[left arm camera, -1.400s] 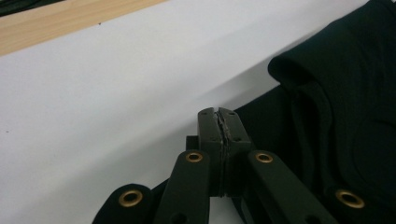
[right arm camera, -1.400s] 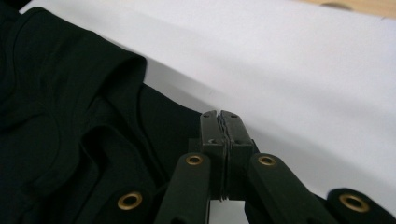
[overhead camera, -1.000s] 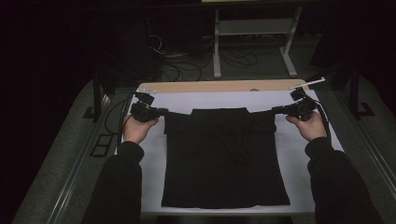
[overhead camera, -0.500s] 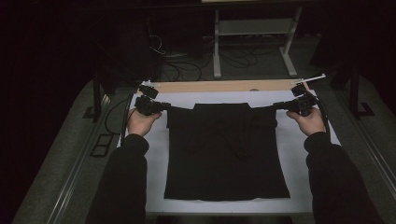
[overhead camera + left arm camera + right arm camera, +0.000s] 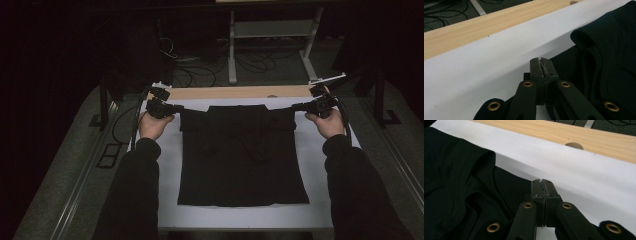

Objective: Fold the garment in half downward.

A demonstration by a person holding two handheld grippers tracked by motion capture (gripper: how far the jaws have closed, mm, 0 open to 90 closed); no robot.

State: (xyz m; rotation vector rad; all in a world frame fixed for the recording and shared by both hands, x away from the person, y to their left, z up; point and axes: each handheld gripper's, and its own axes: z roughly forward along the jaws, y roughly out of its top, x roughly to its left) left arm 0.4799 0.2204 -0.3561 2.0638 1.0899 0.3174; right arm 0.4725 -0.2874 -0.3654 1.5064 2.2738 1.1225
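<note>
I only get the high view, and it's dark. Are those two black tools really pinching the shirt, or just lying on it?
Observer: Pinching, it seems. The left gripper has its jaws pressed tight together, and the shirt runs in under them.
Operator: Is the cloth flat over by the other one?
Observer: No. Beside the right gripper, also shut tight, a thick fold of the shirt bulges up off the white sheet.
</note>
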